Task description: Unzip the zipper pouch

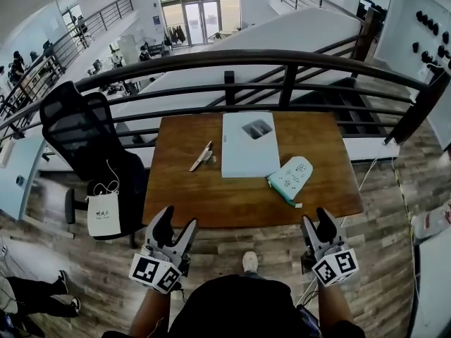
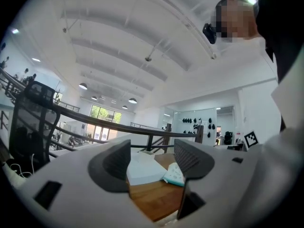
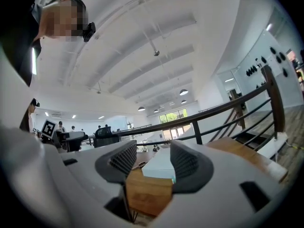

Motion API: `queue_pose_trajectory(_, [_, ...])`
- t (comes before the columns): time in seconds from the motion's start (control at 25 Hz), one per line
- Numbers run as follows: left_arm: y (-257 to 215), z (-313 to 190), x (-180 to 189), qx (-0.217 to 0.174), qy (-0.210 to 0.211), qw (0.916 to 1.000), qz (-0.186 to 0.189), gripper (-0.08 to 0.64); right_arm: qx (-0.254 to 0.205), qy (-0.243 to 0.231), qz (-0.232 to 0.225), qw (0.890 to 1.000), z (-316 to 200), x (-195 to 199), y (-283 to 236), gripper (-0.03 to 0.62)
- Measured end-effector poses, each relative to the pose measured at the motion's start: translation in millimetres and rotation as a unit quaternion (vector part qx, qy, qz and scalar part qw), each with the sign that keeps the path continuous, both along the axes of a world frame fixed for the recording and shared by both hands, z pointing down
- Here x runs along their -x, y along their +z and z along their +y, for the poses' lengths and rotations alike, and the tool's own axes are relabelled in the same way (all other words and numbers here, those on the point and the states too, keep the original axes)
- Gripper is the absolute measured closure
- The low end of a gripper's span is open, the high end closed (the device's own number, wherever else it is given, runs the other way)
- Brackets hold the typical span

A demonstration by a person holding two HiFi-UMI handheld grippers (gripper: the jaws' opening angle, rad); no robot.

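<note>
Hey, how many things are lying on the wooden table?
3: a white box at the middle back, a zipper pouch to its right, a small slim object to its left. None seem hidden.

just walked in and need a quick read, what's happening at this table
A person stands at the near edge of the wooden table with a gripper in each hand. The left gripper and right gripper are both open and empty, held short of the table. The zipper pouch lies untouched on the table's right part, beside a white box.
</note>
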State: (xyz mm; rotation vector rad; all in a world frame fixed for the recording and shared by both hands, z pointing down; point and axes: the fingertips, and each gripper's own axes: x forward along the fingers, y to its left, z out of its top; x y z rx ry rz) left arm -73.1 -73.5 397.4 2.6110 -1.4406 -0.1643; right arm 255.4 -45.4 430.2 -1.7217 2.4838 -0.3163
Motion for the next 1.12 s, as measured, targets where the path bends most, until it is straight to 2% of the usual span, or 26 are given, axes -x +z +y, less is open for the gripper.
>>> queue_pose_trajectory(0.2, [4, -38, -20, 0.003, -0.012, 0.9999, 0.005, 0.268, 0.016, -0.006, 0.015, 1.000, -41, -23, 14, 0.388])
queue_pose_trajectory(0.56, [17, -74, -38, 0.014, -0.055, 0.9984, 0.008, 0.268, 0.071, -0.050, 0.084, 0.993, -99, -37, 56, 0.390])
queue_pose_trajectory(0.72, [24, -75, -37, 0.024, -0.074, 0.9970, 0.003, 0.268, 0.122, -0.065, 0.141, 0.980, -121, -39, 95, 0.390])
queue_pose_trajectory(0.96, [31, -77, -36, 0.035, -0.078, 0.9964, -0.003, 0.268, 0.166, -0.100, 0.174, 0.965, -146, -23, 132, 0.390])
queue_pose_trajectory(1.04, [35, -78, -36, 0.041, -0.075, 0.9964, -0.003, 0.268, 0.175, -0.115, 0.199, 0.957, -153, -12, 146, 0.391])
queue_pose_trajectory(1.12, [39, -80, -31, 0.047, -0.078, 0.9958, 0.000, 0.268, 0.186, -0.133, 0.234, 0.945, -160, -1, 164, 0.391])
